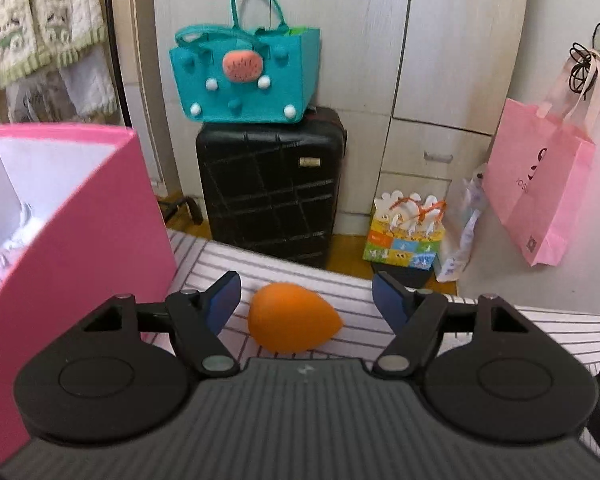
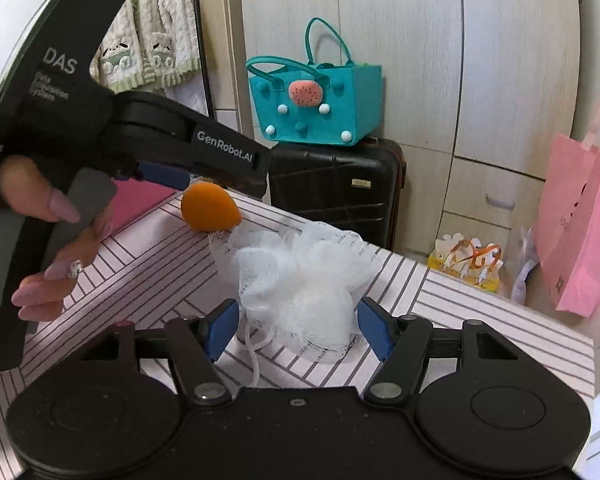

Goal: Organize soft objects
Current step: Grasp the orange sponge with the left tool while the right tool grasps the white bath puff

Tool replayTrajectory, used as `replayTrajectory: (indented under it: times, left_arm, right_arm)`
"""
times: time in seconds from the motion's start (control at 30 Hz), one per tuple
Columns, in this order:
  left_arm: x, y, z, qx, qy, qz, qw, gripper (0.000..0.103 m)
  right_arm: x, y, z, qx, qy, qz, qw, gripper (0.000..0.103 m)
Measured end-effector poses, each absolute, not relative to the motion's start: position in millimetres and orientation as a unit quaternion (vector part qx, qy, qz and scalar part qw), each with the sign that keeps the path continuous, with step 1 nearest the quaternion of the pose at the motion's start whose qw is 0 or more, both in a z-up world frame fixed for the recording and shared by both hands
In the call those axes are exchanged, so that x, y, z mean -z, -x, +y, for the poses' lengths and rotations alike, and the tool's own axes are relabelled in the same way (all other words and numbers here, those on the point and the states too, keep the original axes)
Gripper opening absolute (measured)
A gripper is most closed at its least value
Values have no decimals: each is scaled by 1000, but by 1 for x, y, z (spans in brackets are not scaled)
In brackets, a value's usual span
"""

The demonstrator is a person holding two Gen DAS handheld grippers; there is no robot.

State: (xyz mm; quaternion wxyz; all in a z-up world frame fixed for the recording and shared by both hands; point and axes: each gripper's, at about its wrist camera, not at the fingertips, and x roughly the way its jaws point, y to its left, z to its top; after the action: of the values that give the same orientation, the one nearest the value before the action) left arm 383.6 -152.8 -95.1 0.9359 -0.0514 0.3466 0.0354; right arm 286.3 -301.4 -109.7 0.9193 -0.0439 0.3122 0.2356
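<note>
An orange egg-shaped sponge (image 1: 292, 322) lies on the pink-striped surface (image 1: 500, 328), between the blue pads of my left gripper (image 1: 306, 304). That gripper is open; the sponge sits nearer the left pad and neither pad presses it. In the right wrist view the same orange sponge (image 2: 210, 208) lies under the left gripper's fingers. A white mesh bath puff (image 2: 300, 284) lies between the pads of my right gripper (image 2: 296, 328), which is open around it without squeezing. The puff's cord (image 2: 254, 356) trails toward the camera.
A pink box (image 1: 80, 208) with a white inside and pale fluffy items in it stands just left of the left gripper. A person's hand (image 2: 52, 216) holds the left gripper. Beyond the surface's far edge stand a black suitcase (image 1: 272, 192), a teal felt bag (image 1: 244, 76) and pink paper bags (image 1: 540, 188).
</note>
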Motion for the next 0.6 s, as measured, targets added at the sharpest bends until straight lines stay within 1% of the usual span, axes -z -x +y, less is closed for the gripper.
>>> replayTrajectory:
  times: [0.2,0.23,0.27,0.3,0.37,0.47,0.53,0.6]
  left_arm:
    - [106,-393,-147,-48,65,355,931,72]
    - [108,-394,-146,-48,69,359,930,66]
    - [110,-395,-145,-46,72,363,928,52]
    - [112,-395,-144,-42,73,370,925,48]
    - [112,-393,-143,-39,74,367,927,46]
    - [109,-390,-142,-30,79,364,928,44]
    - [105,-385,-142,-25,79,357,930,44]
    - [100,-381,-143,-15,79,353,932,44]
  right_arm:
    - [114,-289,-300,-226,35,312,922,71]
    - [115,-289,-301,-226,31,312,922,71]
    - [116,-288,-300,-224,33,311,923,68]
    - [116,-287,-298,-219,38,311,924,66]
    - [115,-285,-296,-206,49,309,927,56]
    - [115,-281,-296,-209,45,305,928,44]
    - [114,-280,-297,-212,41,305,927,40]
    - [113,-278,-298,-210,38,307,927,39]
